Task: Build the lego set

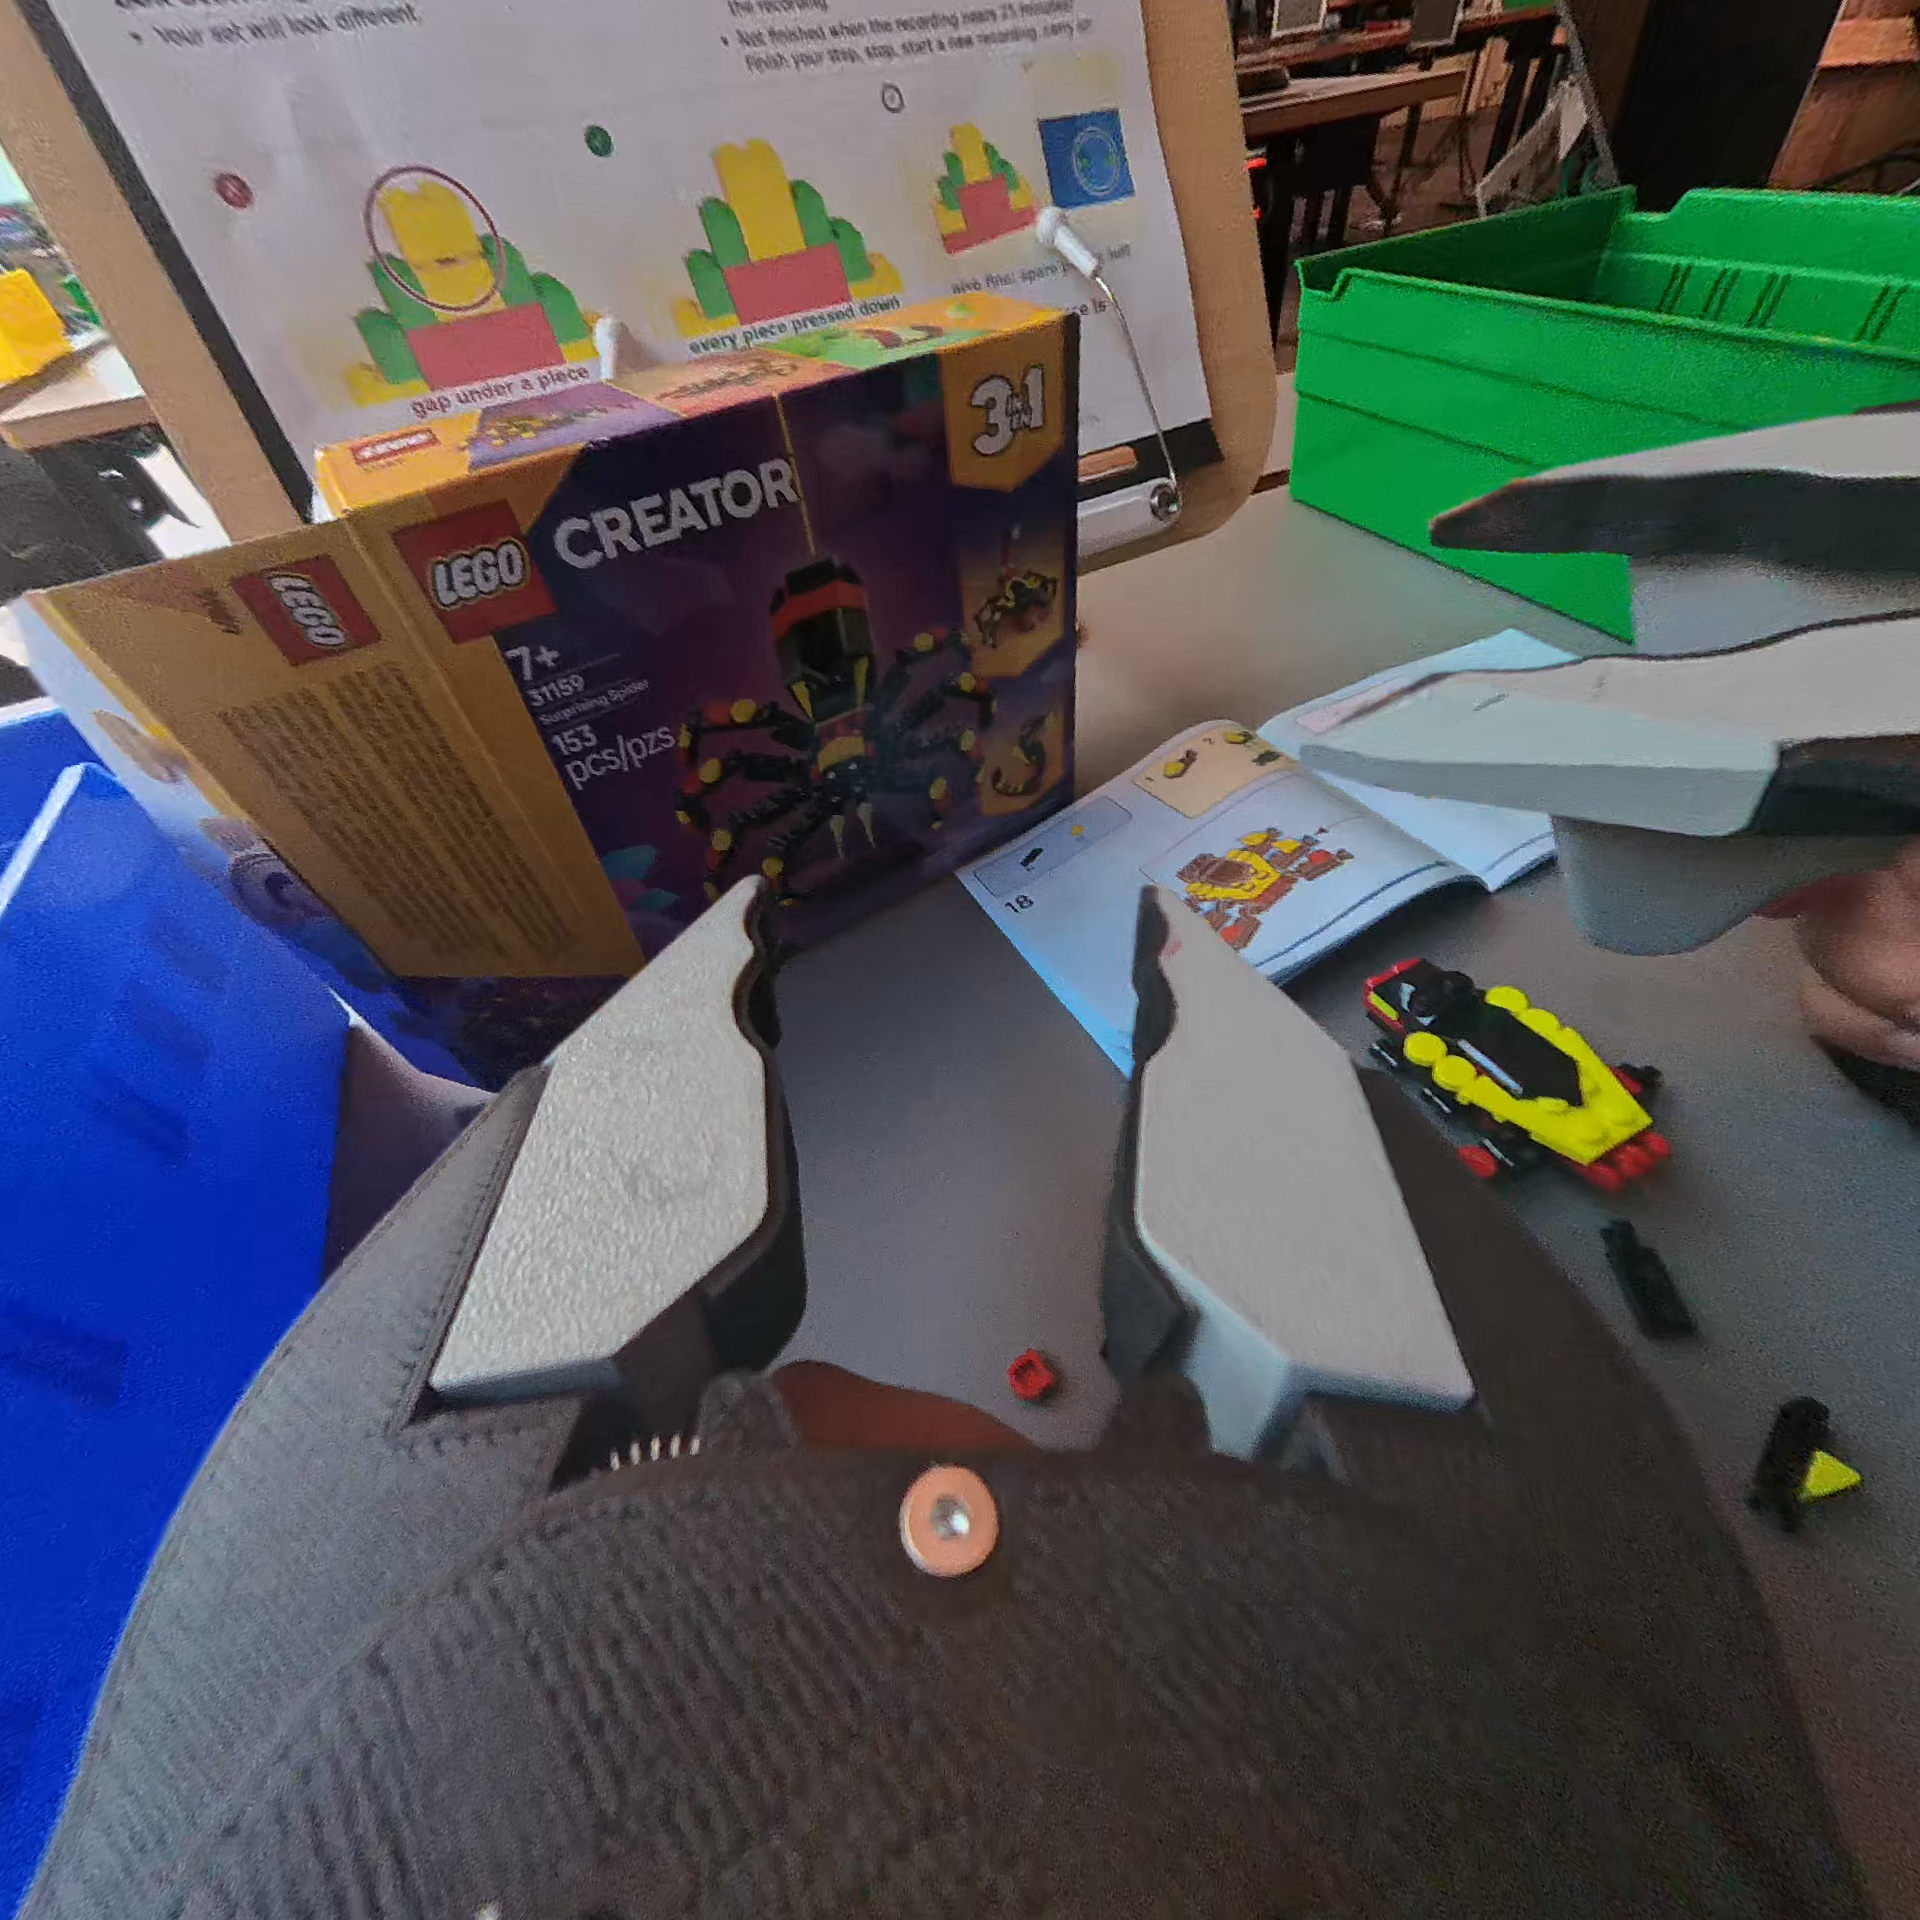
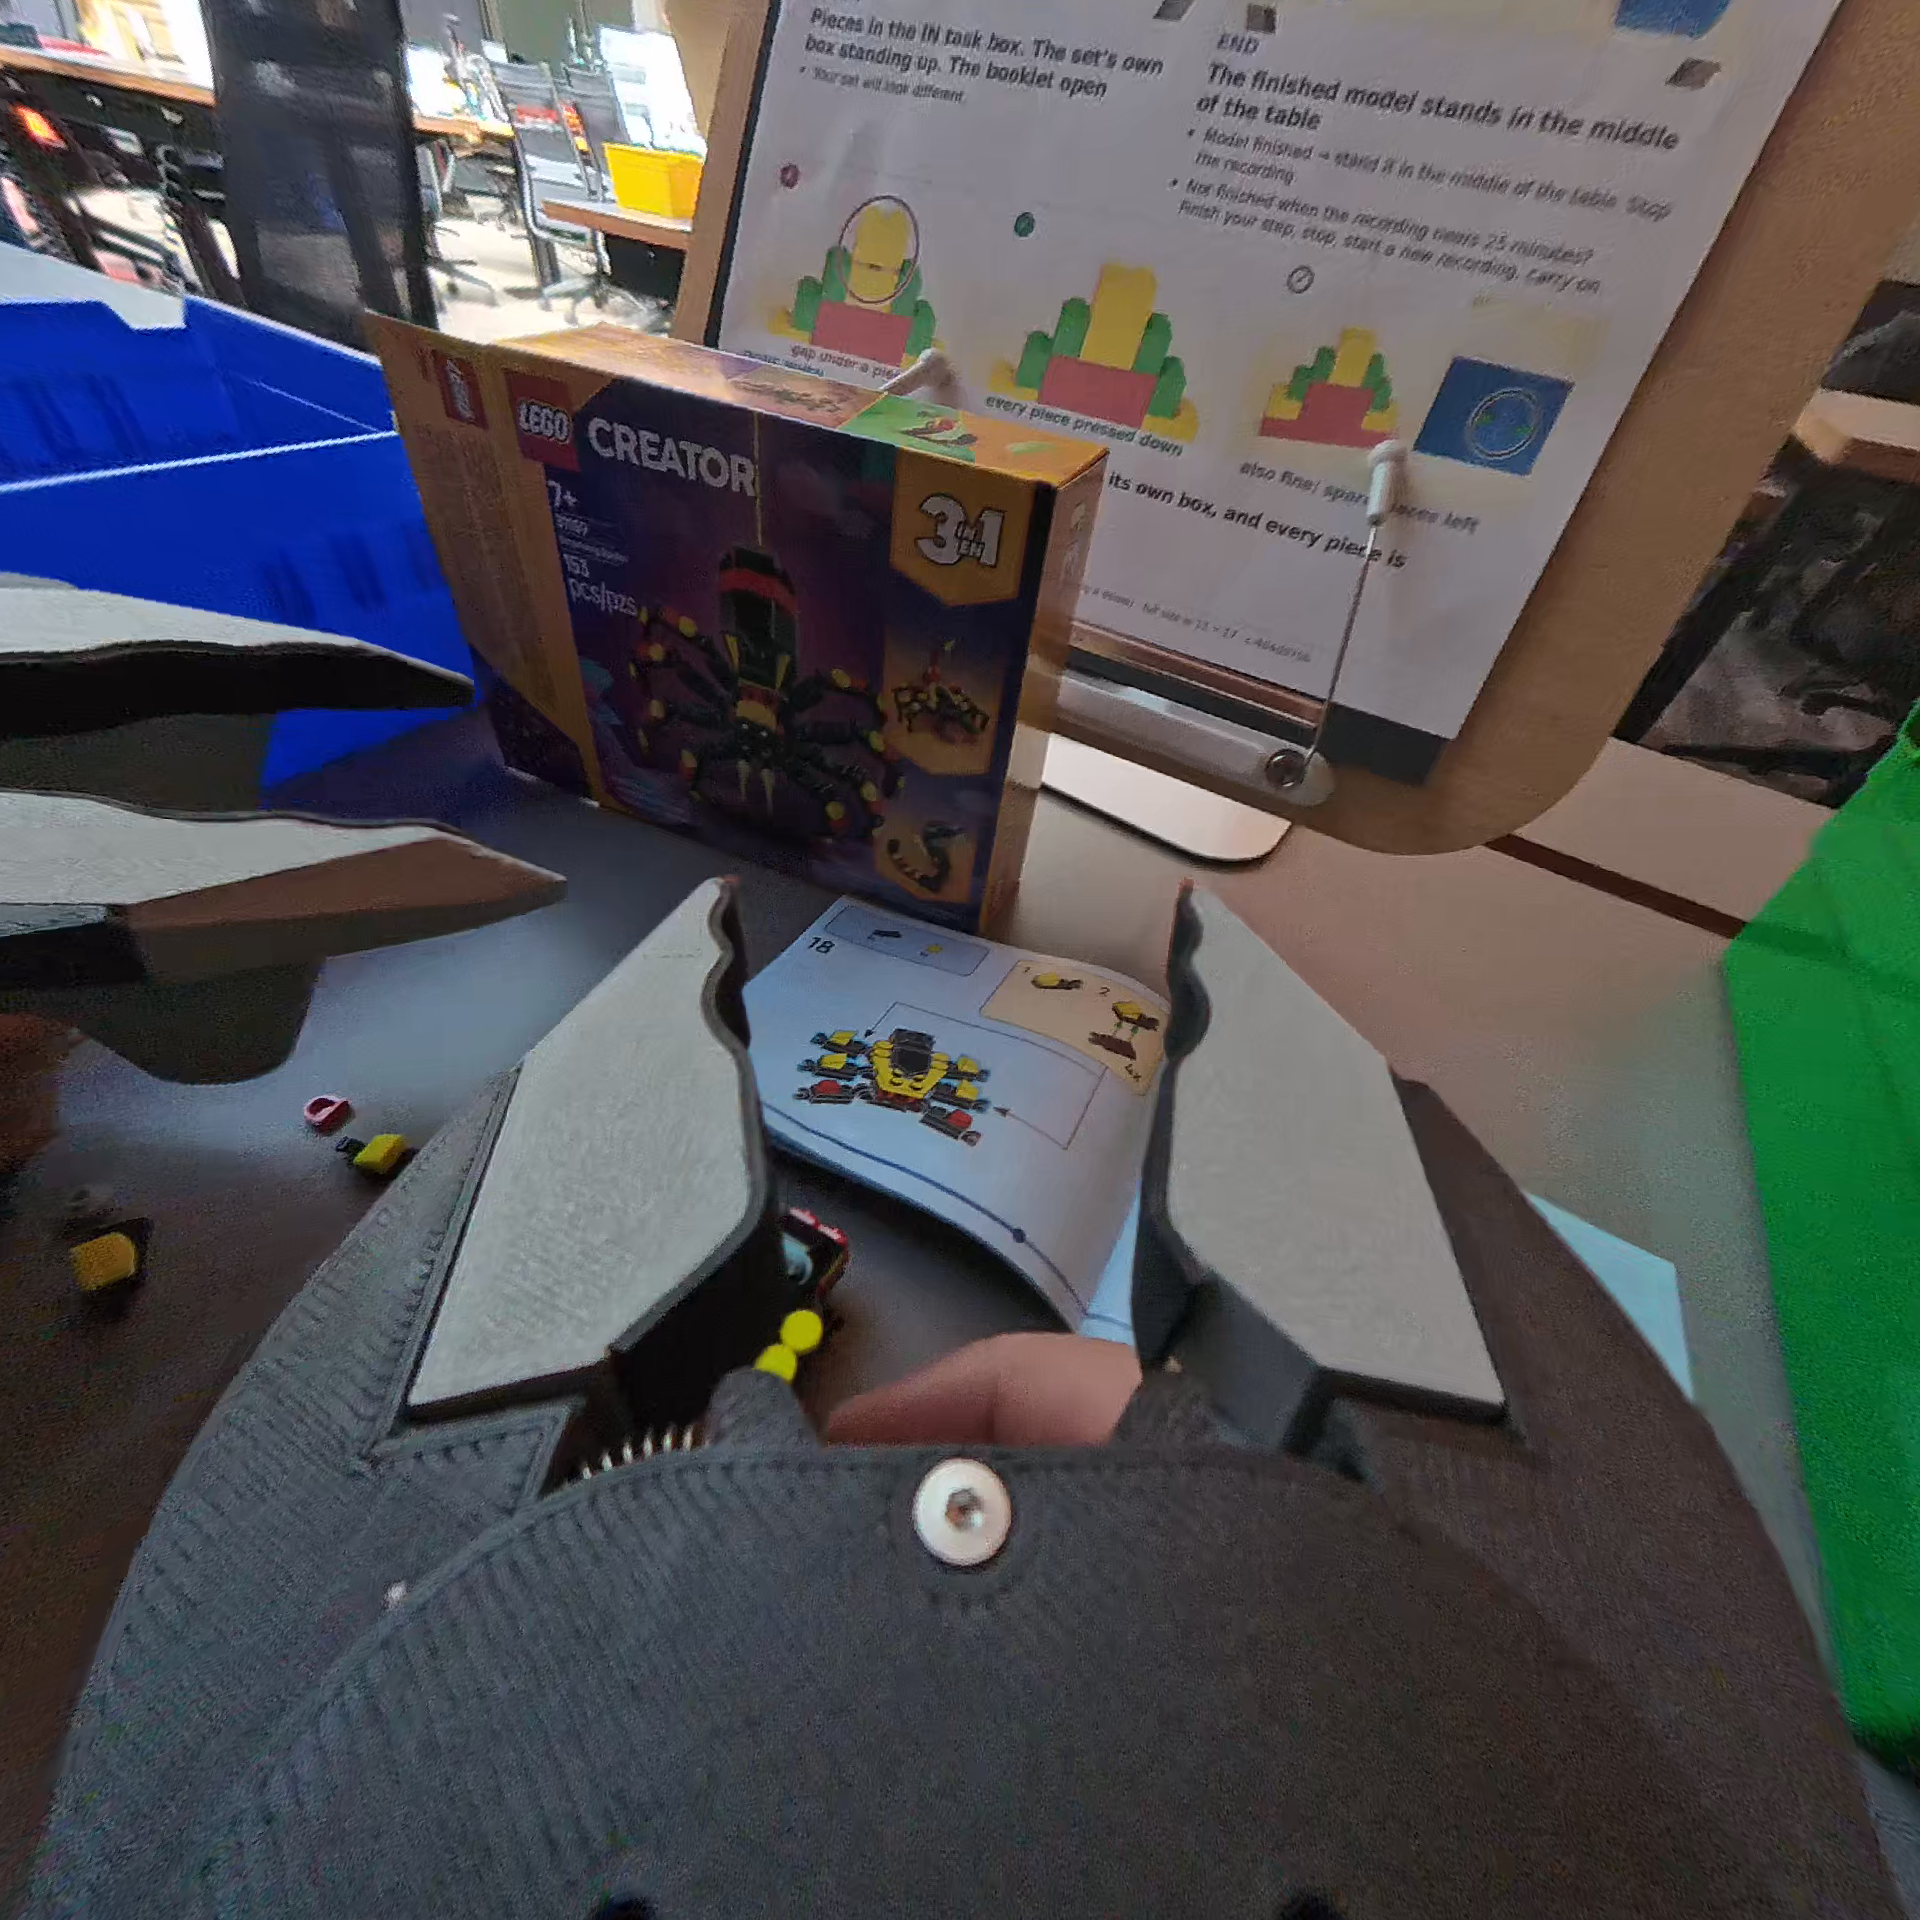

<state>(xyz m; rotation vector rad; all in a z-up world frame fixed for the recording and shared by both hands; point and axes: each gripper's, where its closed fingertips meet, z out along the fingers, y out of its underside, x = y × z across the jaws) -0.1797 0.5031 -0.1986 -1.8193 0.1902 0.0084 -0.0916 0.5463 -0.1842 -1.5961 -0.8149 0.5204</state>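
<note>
Left gripper (image 1: 951,925): wide open, empty, lower centre of its view.
Right gripper (image 2: 956,935): wide open, empty, over the booklet (image 2: 966,1081).
Model (image 1: 1512,1081): on the table (image 1: 1299,603), right of frame.
Loose pieces: black bar (image 1: 1647,1278), red bit (image 1: 1031,1374), black-and-yellow piece (image 1: 1803,1465).
Next move: likely check the page, then grip one piece squarely and press it fully down.

Lighting is pretty even and soft in both views, daylight-ish, with only faint shadows on the grey table (image 1: 935,1091) between the fingers. Heavy fisheye bending at the edges, and the gripper body nearest the lens looks soft. The right wrist view is blurrier, especially the loose pieces (image 2: 374,1151) left of its claw.
</note>
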